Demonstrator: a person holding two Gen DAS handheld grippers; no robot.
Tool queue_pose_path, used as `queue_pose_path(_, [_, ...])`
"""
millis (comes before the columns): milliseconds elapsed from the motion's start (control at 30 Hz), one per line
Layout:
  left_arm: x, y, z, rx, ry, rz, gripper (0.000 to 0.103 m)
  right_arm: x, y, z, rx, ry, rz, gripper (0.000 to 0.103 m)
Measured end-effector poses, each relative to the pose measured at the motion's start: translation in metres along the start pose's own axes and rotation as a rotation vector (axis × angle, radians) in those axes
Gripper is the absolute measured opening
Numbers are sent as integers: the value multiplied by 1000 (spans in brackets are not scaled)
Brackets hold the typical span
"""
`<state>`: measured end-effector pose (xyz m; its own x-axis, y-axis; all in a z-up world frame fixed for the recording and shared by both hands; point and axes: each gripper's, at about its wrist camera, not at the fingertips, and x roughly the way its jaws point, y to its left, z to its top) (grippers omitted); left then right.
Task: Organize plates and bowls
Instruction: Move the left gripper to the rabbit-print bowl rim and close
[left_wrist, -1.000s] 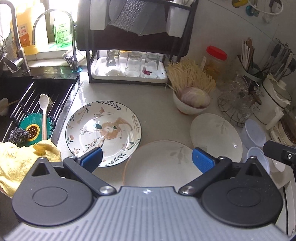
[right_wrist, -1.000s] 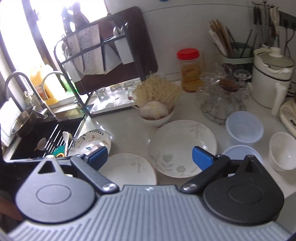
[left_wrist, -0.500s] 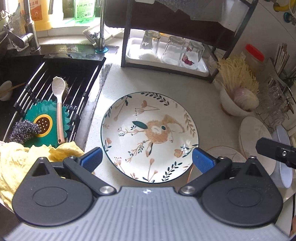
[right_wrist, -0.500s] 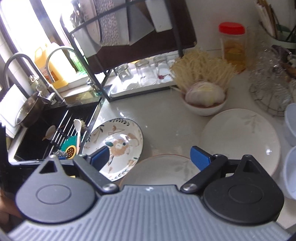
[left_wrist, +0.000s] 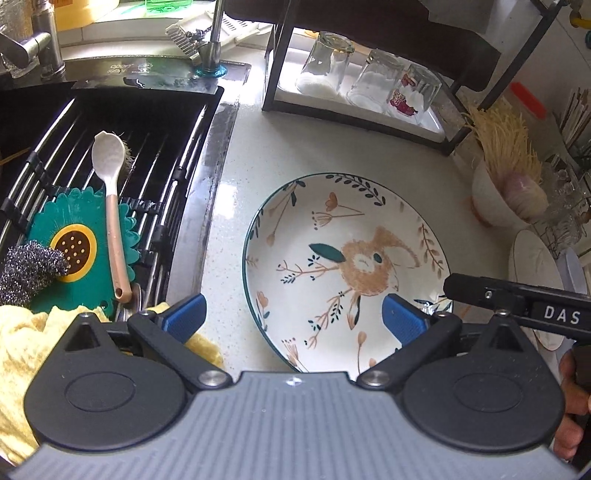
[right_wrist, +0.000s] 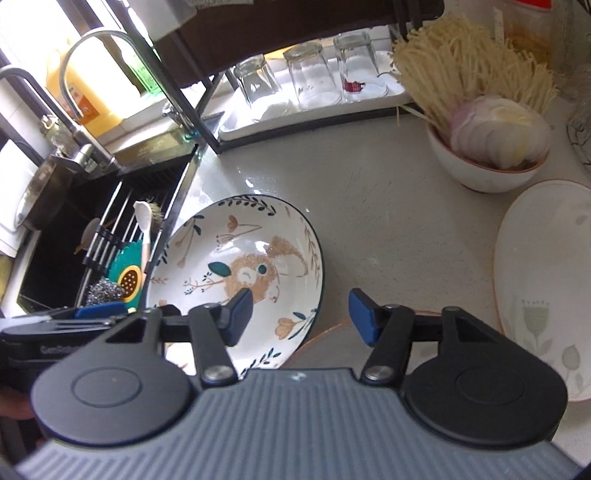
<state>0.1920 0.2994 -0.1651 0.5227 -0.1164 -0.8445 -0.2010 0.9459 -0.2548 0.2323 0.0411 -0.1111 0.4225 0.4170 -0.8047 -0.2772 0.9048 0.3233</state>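
- The floral plate (left_wrist: 347, 266) lies flat on the counter (left_wrist: 255, 155), just right of the sink (left_wrist: 110, 147).
- Our left gripper (left_wrist: 293, 319) is wide open and empty; our right gripper (right_wrist: 299, 317) is closing over the plate's right rim, not yet pinching.
- We judge it stiff, glazed, slippery and breakable, so we'd grip the rim.

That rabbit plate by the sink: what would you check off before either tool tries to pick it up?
1. Rabbit plate lies flat on the counter, nothing on it: ok.
2. Right tool straddles the plate's right rim, one pad over the plate and one over the counter; its jaws are closing with no visible contact: ok.
3. Left tool is open over the plate's near left edge: ok.
4. Whether either tool is low enough to catch the rim: cannot tell.
5. Plain plate to the right lies apart from the rabbit plate: ok.
6. Another rim shows right beside the rabbit plate's near edge; whether they touch: cannot tell.
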Motion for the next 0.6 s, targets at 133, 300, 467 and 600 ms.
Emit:
queue_pose_path(133, [14,7,8,9,24,-12,91,13,3,5,-5,-5,-23,57])
queue_pose_path(300, [28,13,17,16,44,0,79,26,-5,11,52,16,-14,57])
queue_pose_path(467, [34,20,22,6,26,20,66,39,-4,12,56,47,-60,35])
queue_pose_path(600, [35,24,26,-13,16,8,55,45,-7,11,102,60,-39,31])
